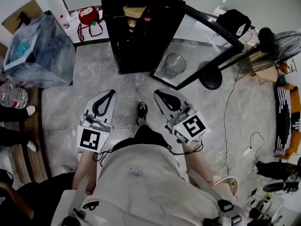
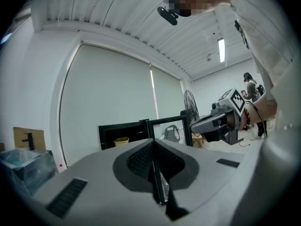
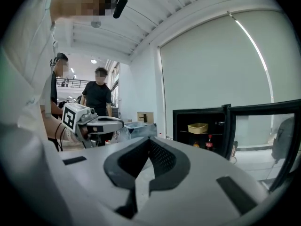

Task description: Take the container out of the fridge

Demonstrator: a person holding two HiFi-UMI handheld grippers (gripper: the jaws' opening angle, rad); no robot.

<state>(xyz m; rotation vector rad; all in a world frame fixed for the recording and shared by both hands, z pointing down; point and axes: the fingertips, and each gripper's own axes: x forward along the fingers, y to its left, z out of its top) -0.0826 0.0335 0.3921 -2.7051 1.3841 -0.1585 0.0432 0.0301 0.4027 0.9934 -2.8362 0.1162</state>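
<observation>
Hanging clenched and empty, left gripper [image 1: 108,94] and right gripper [image 1: 160,94] sit short of the fridge [image 1: 136,46]; its open door [image 1: 193,41] exposes the container [image 1: 134,10].

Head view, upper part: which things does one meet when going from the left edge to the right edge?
clear plastic bag → red plush bag → yellow container → open fridge door → standing fan

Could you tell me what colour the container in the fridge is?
The container is pale yellow, clearest in right gripper view.
</observation>
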